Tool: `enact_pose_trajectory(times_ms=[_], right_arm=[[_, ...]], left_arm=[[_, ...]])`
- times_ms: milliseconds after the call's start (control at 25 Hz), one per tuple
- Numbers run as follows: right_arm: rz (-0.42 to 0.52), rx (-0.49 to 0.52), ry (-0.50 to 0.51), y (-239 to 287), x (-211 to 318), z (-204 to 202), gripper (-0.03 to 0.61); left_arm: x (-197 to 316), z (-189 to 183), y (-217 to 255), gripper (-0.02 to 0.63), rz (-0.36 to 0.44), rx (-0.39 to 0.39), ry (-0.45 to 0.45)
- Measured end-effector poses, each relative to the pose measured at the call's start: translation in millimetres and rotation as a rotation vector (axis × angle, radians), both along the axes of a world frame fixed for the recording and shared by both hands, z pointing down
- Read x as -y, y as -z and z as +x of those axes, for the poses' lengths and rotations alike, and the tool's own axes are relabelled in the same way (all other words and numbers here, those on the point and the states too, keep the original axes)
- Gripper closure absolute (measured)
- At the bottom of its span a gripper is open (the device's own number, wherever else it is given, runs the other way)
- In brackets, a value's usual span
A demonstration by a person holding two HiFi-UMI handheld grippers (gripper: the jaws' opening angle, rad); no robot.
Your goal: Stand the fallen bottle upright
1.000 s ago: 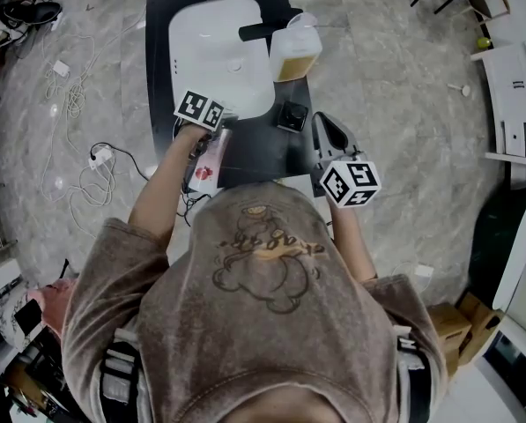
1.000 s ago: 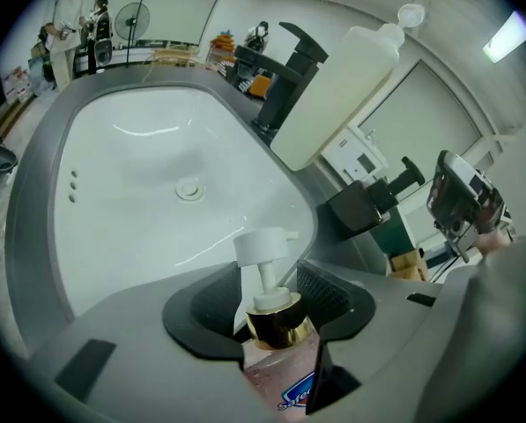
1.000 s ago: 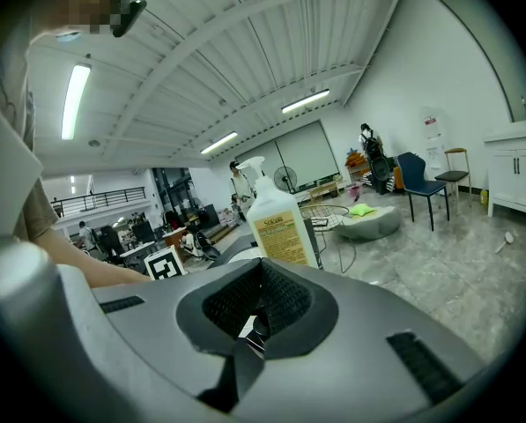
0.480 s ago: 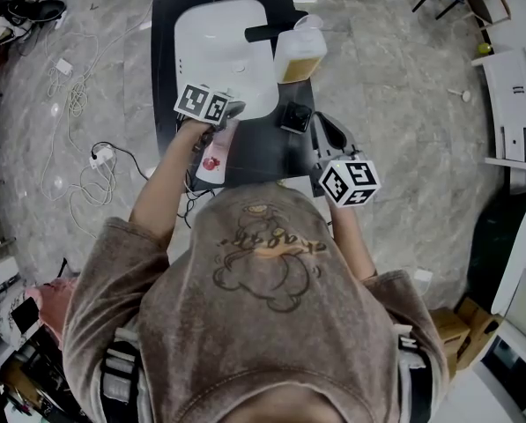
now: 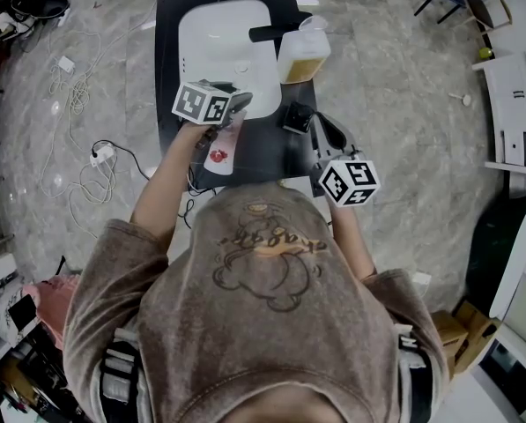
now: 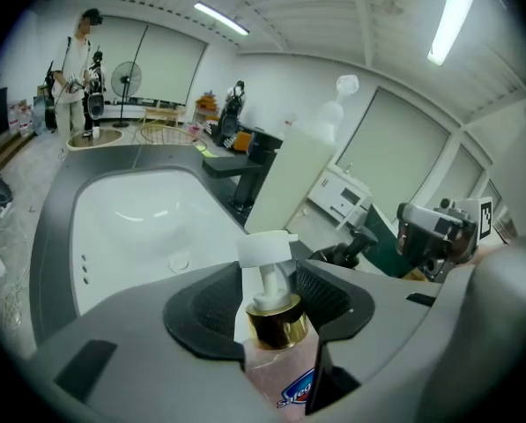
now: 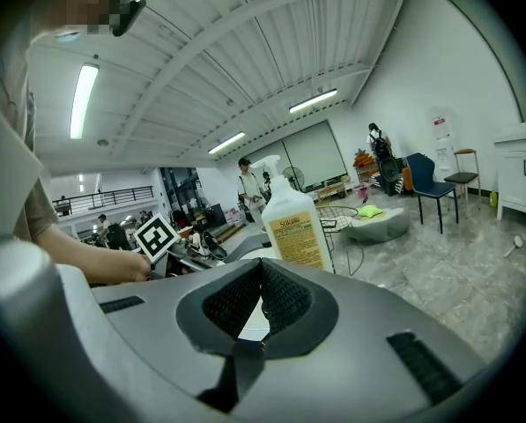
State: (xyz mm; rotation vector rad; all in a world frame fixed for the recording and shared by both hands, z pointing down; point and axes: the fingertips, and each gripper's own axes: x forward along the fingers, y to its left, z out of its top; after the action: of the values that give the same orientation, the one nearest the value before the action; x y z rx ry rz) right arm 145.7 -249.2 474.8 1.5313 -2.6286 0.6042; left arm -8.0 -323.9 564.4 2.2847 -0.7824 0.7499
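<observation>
1. Bottle [image 6: 285,373]: one pump bottle of pink liquid with a gold collar and a white pump head, held in the left gripper [image 6: 267,302].
2. Its two fingers [image 6: 205,311] pinch the bottle near its collar. The pump head lies between the fingertips and the body runs back from them, so the bottle is tilted, not upright.
3. Whether its base touches the table [image 5: 263,152] I cannot tell.
4. One white basin [image 6: 130,227] lies beyond the left fingertips, with one black tap [image 6: 240,170] at its far side.
5. One spray bottle [image 7: 293,227], tall and upright with a yellow label, stands straight ahead of the right fingertips and well beyond the left ones.
6. The right gripper [image 7: 261,276] has its two fingers [image 7: 227,302] pressed together at the tips, with nothing between them.
7. One small black object [image 5: 294,117] sits on the table near the right fingertips.
8. Count: two grippers, two bottles, one basin, one tap.
</observation>
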Motion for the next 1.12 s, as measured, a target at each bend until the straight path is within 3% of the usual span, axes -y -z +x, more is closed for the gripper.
enact_pose_trajectory(times_ms=[1000,1120], right_arm=[[0.008,0.003,0.047,3,-1,-22,0.580],[0.008,0.003,0.057,4,-2,-26,0.580]], left_arm=[[-1,-8,73,0.414,0.304,-0.214,0.060],[-6,-12,84,0.451,0.336,-0.259,0.085]])
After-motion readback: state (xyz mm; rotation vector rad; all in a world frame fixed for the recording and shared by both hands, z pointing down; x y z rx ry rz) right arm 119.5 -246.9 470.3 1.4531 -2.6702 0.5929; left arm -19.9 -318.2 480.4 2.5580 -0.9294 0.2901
